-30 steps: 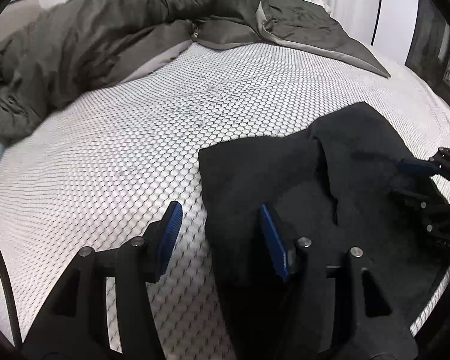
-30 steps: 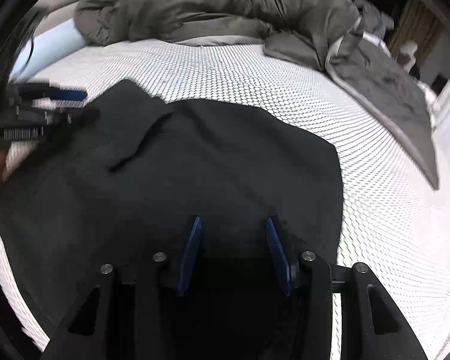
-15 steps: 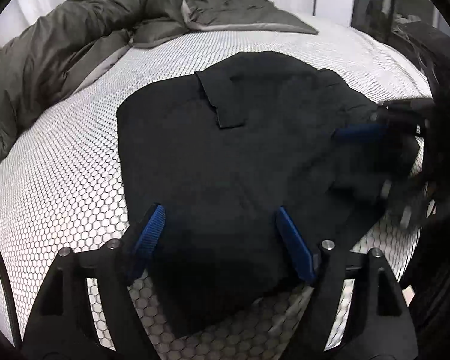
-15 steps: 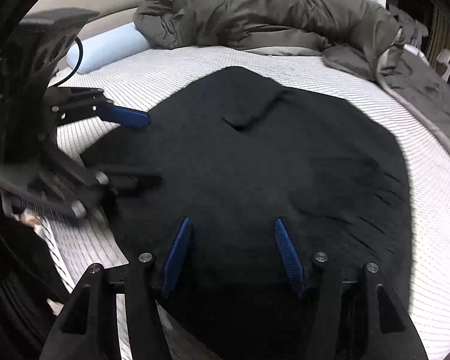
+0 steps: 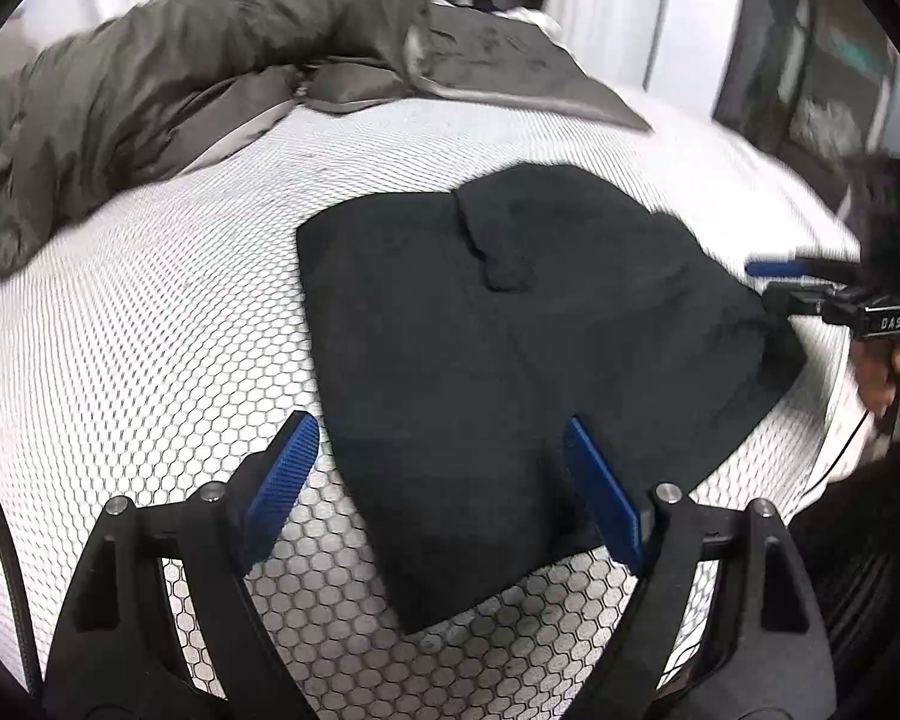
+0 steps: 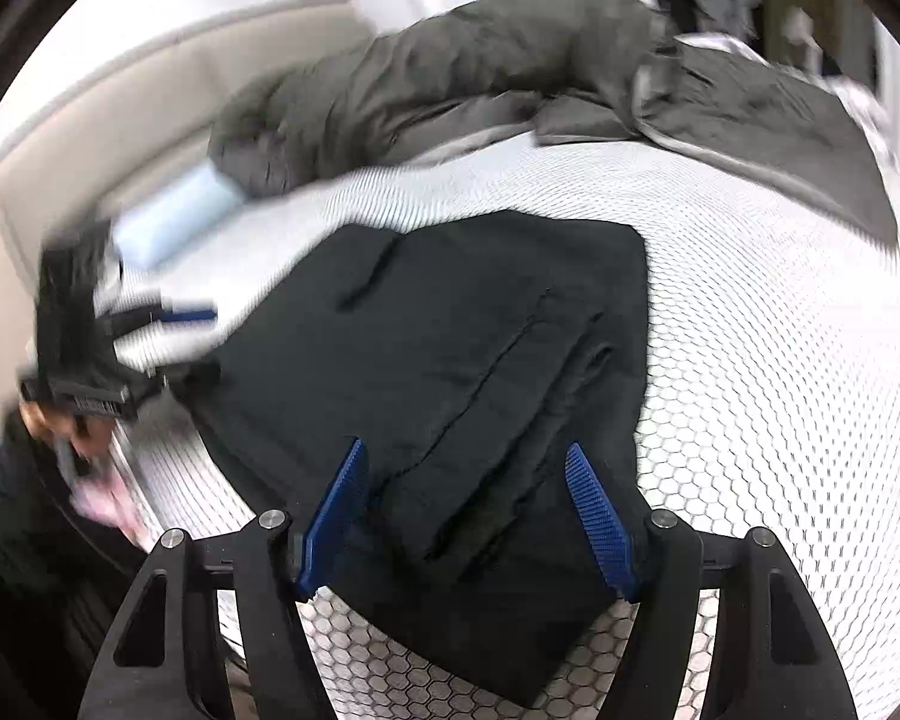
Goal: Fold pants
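White honeycomb-patterned bedding [image 5: 150, 360] fills the foreground, where my left gripper [image 5: 444, 492] and right gripper [image 6: 474, 516] hover with jaws opening, nothing pinched between them. Just beyond lie the black pants [image 5: 510, 348], already folded into a compact, layered, roughly square bundle near the mattress edge, stacked edges showing on one side and a pocket flap on top. By my reading, the folding looks nearly finished, with perhaps a final tidy left. Farther back, a rumpled grey duvet [image 5: 180, 72].
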